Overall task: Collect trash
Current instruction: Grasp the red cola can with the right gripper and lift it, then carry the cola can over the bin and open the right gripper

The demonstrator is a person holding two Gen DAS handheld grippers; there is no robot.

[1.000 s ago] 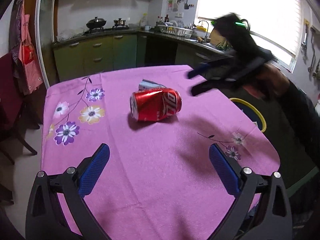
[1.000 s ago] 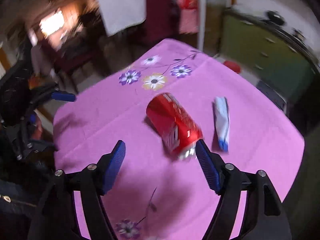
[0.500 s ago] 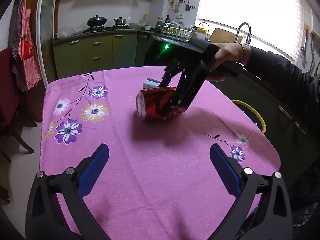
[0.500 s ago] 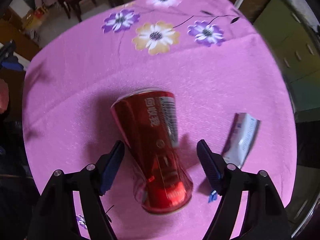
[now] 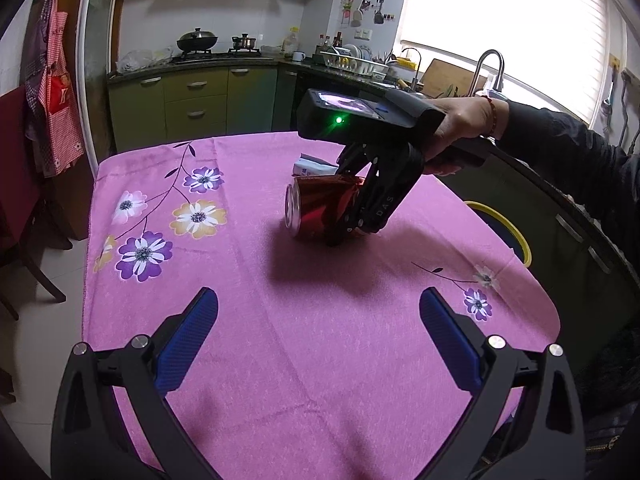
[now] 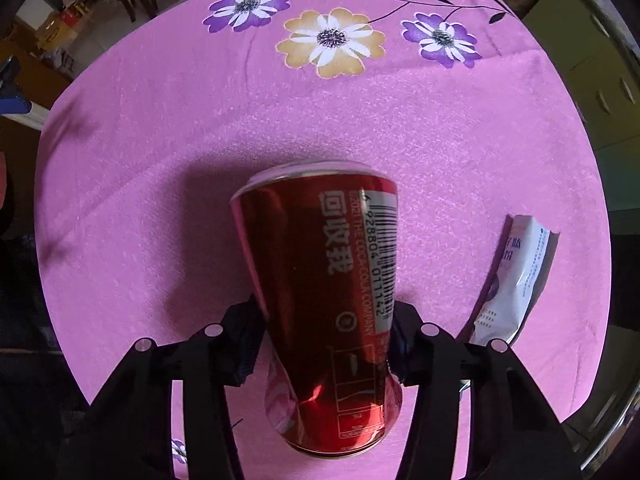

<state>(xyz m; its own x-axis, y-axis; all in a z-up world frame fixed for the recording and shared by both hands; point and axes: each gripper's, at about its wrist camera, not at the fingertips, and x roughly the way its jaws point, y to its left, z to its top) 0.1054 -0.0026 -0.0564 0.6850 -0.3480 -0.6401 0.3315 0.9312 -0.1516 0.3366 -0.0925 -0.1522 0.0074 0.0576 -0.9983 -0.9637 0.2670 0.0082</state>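
Can [image 6: 328, 300] between my right gripper [image 6: 324, 344] pads, jaws closing on it; wrapper [image 6: 516, 280] at 3 o'clock; left gripper [image 5: 316, 344] released.

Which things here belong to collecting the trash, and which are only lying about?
For the job:
- red dented metal can, right gripper closing on it
- white crumpled wrapper

Only about:
- pink flowered tablecloth
- black wok

The dented red aluminium drink can [image 6: 332, 304] carries white Chinese characters 回收我, a line reading "©2021 THE COCA-COLA COMPANY", and a barcode numbered 6 928804 011142. The black right gripper [image 5: 348, 216] bears the letters "DAS" on one finger. Purple print on the white foil wrapper [image 6: 516, 280] is too small to read
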